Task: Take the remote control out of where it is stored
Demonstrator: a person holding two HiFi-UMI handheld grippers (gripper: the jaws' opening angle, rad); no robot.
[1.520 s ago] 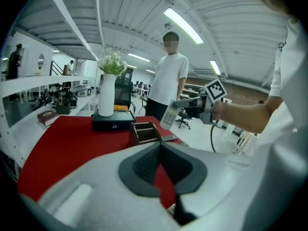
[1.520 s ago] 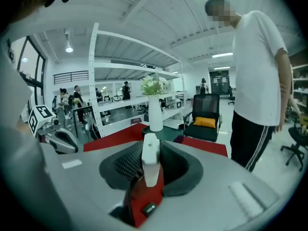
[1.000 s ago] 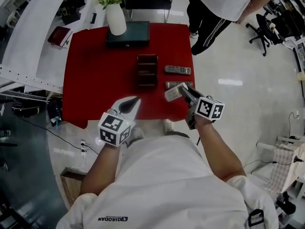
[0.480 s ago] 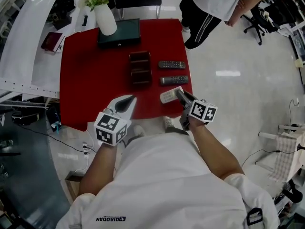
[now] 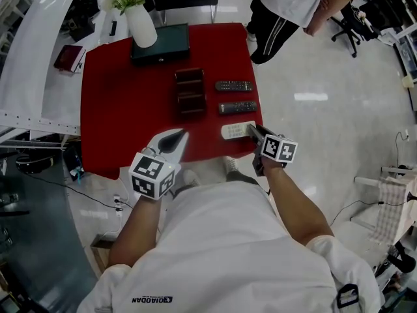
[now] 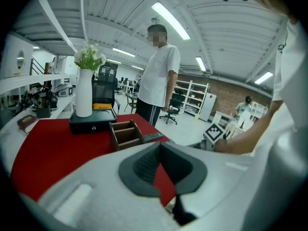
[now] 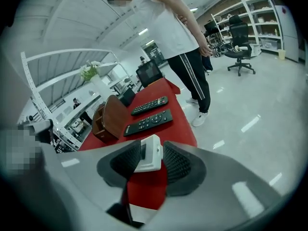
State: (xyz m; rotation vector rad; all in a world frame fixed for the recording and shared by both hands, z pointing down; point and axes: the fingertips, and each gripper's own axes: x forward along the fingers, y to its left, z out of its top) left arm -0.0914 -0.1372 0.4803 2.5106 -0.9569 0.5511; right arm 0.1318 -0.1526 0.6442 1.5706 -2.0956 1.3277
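A white remote [image 5: 238,130] lies on the red table [image 5: 130,116] near its front right corner. My right gripper [image 5: 254,130] is at the remote's right end. In the right gripper view the remote [image 7: 150,153] sits between the jaws, which are opening: it leans on the left pad with a gap at the right pad. Two dark remotes [image 5: 234,85] [image 5: 237,107] lie side by side beyond it, right of the brown wooden holder [image 5: 189,92]. My left gripper [image 5: 174,135] hovers over the table's front edge with its tips together and nothing in them.
A white vase with flowers [image 5: 140,25] stands on a dark flat box [image 5: 160,43] at the table's far side. A person in a white shirt [image 5: 287,5] stands past the far right corner. A small red case [image 5: 68,57] lies on the white desk to the left.
My right gripper has brought the white remote down onto the red table near the front right corner, and its jaws have widened. The left gripper has stayed put.
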